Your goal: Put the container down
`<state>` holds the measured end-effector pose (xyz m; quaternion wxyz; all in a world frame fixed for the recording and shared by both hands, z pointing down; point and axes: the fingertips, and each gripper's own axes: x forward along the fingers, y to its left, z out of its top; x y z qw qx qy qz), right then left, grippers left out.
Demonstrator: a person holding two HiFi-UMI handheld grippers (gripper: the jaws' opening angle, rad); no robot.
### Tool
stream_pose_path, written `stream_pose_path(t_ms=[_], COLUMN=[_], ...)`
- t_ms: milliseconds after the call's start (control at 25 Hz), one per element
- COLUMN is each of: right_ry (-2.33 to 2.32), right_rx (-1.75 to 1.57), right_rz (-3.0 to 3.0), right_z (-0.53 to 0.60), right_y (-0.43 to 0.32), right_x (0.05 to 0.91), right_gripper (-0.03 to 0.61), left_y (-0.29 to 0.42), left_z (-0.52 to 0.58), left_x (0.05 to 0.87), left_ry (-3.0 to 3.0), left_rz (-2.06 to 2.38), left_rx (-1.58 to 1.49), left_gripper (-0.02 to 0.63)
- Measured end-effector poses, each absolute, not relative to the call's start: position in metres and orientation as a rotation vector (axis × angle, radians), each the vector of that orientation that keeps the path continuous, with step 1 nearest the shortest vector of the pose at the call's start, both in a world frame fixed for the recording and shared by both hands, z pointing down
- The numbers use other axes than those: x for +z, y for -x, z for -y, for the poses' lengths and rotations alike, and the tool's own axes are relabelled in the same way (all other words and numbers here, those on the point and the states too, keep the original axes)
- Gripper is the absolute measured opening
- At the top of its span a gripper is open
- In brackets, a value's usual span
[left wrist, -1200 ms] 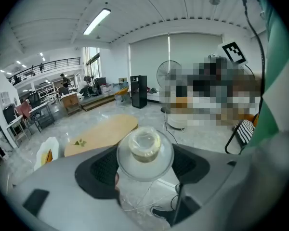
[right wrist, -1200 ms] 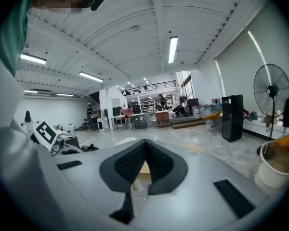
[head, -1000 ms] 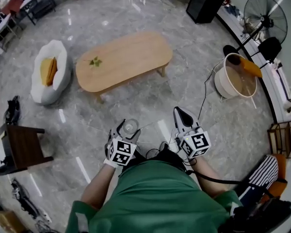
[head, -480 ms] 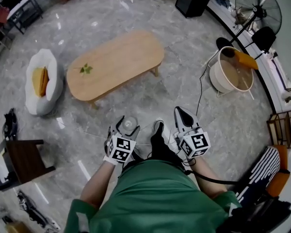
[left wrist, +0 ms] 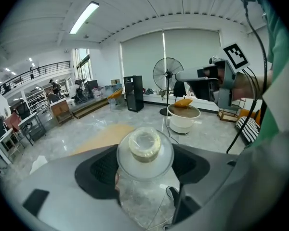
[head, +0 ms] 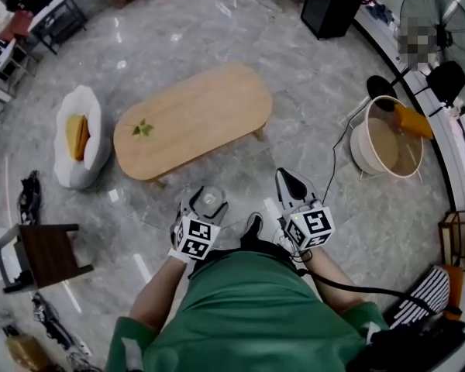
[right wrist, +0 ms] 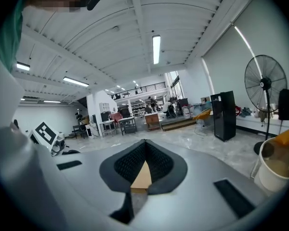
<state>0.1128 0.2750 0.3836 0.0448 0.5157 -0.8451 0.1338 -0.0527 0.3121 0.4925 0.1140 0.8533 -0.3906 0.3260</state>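
While the person stands on the grey marble floor (head: 310,91) short of the table, the left tool (head: 203,210) carries the task's thing, a clear round container with a pale knobbed lid (left wrist: 144,153). Its two dark-padded jaws are closed against the container's sides just under the lid, a hold that appears to keep the vessel upright, lid uppermost. The right tool (head: 292,183) is held beside it and apart from the container, jaws drawn together at the tips with nothing between them; only a sliver of the table shows through the gap behind the tips, so this tool is judged idle. The container hangs over the floor, near the near long edge of the low oval light-wood table (head: 209,107) but not yet above it, and the put-down is judged not begun. Apart from a small green leaf-like sprig (head: 143,128) near its left end, the table top is bare, leaving broad room toward the centre and right end. The floor up to the near long edge is open. A white armchair with a yellow cushion (head: 79,134) stands off the table's left end and a round white tub (head: 389,146) lies well apart off its right end, both outside a straight approach.
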Motion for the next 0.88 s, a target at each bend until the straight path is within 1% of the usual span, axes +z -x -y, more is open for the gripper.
stream_pose_path(t_ms=[240, 560, 880], right_ry=[-1.477, -1.396, -1.4], right_rx=[0.423, 0.429, 0.391], right_rz=[2.639, 2.675, 2.653], right_z=[-0.216, -0.164, -0.094], right_y=[-0.14, -0.142, -0.147], right_x=[0.385, 0.386, 0.392], right_gripper=[0.014, 0.014, 0.014], left_y=[0.021, 0.017, 0.022], left_z=[-0.257, -0.206, -0.117], left_x=[0.481, 0.485, 0.512], left_ry=[-2.451, -2.384, -2.372], left_rz=[1.252, 1.304, 1.279], left_rx=[0.934, 0.931, 0.949], left_gripper=[0.339, 0.339, 0.339])
